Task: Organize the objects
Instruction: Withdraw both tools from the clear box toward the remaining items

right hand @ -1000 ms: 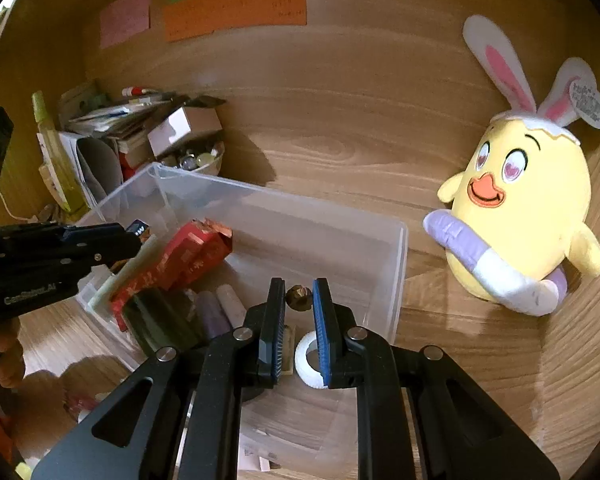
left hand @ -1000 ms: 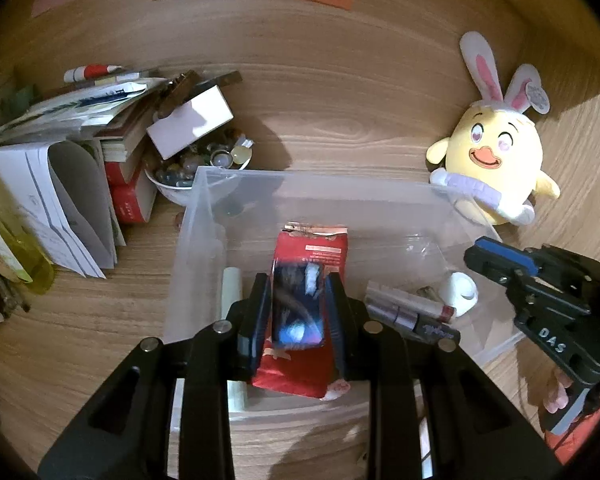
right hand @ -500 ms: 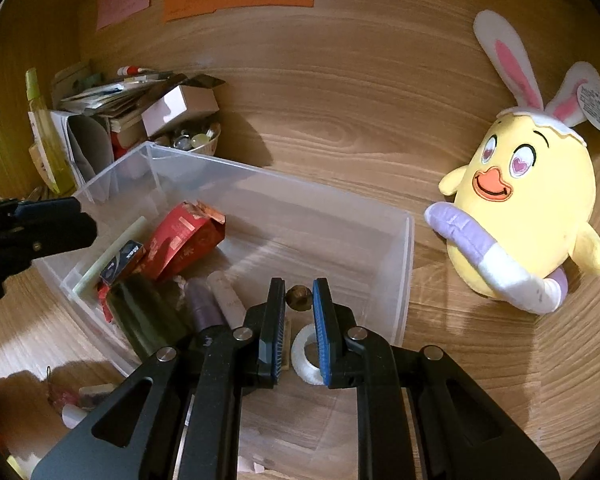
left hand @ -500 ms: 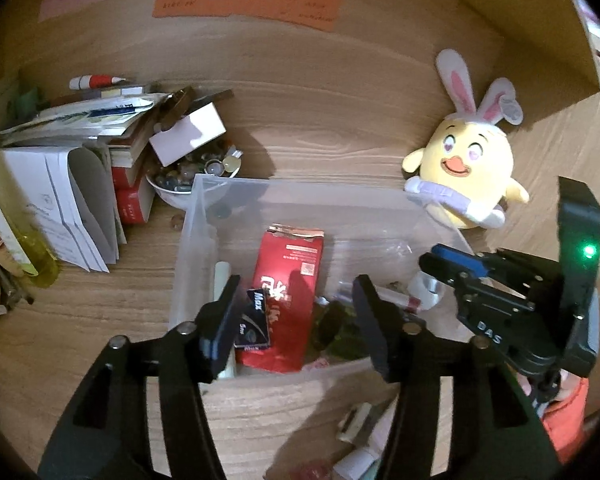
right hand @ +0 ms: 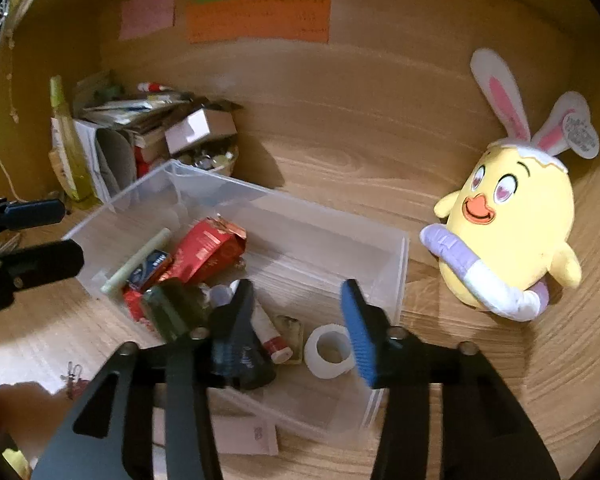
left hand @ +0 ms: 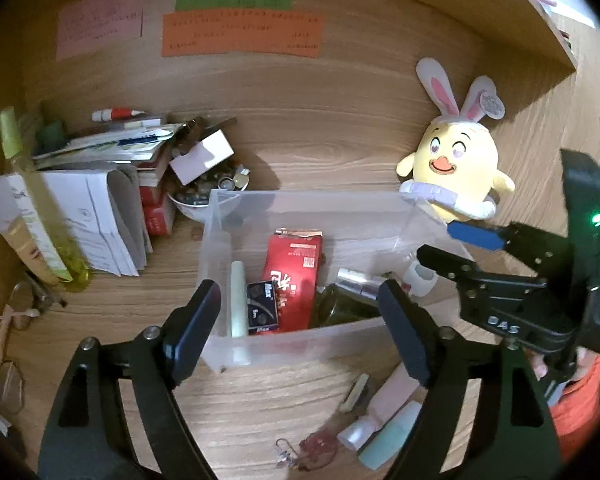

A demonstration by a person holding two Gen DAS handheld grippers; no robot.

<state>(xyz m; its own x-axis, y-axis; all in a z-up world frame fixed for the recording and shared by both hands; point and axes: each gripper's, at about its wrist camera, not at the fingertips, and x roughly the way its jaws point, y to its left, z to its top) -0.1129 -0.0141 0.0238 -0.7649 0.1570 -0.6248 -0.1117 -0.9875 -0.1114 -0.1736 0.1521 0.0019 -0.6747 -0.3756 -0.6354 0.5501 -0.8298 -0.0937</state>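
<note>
Okay, both grippers wide open, holding nothing: left gripper (left hand: 300, 312) and right gripper (right hand: 296, 316) over the clear bin (left hand: 300, 338). Loose tubes (left hand: 384, 420) lie on desk just in front; drop low, grab one mid-body, w/o clipping the bin wall.

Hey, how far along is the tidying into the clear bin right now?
Partway. Already in the clear bin: red packet, small black box, pale stick, dark green bottle, white tape ring. Nothing is in hand; the left tool and right tool are both open. Left on the desk: tubes and a red trinket.
</note>
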